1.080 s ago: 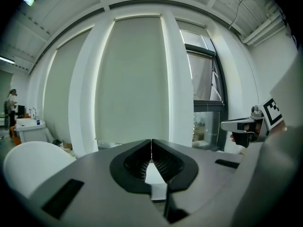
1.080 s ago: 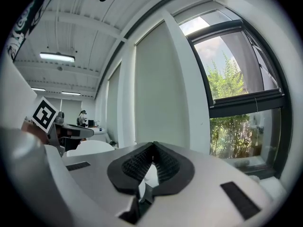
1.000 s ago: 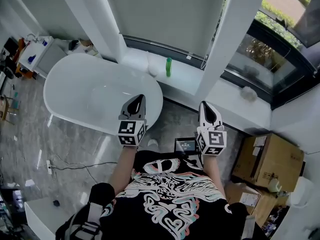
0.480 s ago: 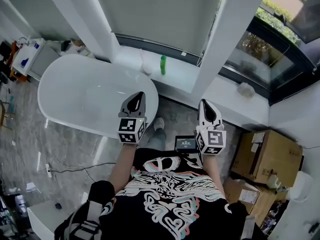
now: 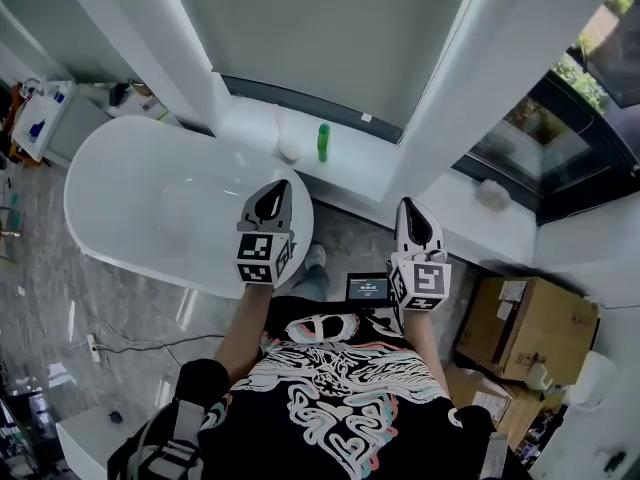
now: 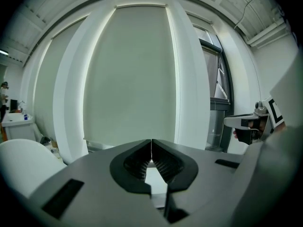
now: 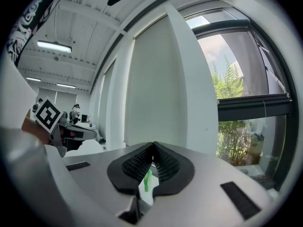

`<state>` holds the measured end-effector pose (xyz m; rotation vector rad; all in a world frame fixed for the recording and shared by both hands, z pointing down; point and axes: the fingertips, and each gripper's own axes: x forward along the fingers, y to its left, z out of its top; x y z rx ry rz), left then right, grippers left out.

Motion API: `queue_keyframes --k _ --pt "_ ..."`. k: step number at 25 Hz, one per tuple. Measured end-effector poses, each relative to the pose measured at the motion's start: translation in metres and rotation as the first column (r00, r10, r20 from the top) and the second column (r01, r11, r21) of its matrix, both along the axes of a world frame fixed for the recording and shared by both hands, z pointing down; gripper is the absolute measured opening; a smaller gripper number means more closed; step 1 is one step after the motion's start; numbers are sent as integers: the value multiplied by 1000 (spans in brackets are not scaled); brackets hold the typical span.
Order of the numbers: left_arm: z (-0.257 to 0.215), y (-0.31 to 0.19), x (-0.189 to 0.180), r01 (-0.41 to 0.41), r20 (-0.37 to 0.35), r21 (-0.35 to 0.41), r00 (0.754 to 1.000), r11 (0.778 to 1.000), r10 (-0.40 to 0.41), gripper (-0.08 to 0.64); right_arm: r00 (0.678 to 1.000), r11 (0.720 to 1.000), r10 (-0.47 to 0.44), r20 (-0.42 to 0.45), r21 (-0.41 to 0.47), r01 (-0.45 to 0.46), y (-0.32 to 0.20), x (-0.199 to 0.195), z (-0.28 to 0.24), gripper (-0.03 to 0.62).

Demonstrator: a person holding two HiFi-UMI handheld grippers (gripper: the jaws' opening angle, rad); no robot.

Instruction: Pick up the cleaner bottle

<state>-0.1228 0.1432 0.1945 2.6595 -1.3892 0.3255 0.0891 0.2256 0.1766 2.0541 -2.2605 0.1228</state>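
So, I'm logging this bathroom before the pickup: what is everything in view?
cleaner bottle: one, green, upright on the white window ledge behind the bathtub
round object: one, white, on that ledge, left of the cleaner bottle
bathtub: one, white, on the grey floor, left
small screen: one, dark, on the floor by the person's feet
cardboard boxes: at least two, brown, lower right
lump: one, pale, on the right-hand ledge
left gripper: one, pale with black pads, jaws together, empty
right gripper: one, pale with black pads, jaws together, empty

Bright window (image 7: 246, 103) daylight, strong fisheye distortion, dark vignetted corners.
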Motion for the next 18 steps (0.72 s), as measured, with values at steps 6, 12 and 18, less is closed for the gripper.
queue_keyframes --k 6,12,18 --pt "-1 -65 0 -2 -7 -8 1000 1000 2 18 1000 1000 -9 -11 -24 9 -66 -6 1 26" --pt "3 -123 -1 -1 -27 -25 1000 1000 1 18 999 999 -10 -36 -47 8 -120 -12 2 26" --pt "-9 -158 13 -36 -21 40 999 999 37 18 998 997 18 -53 -70 -21 -152 -7 8 26"
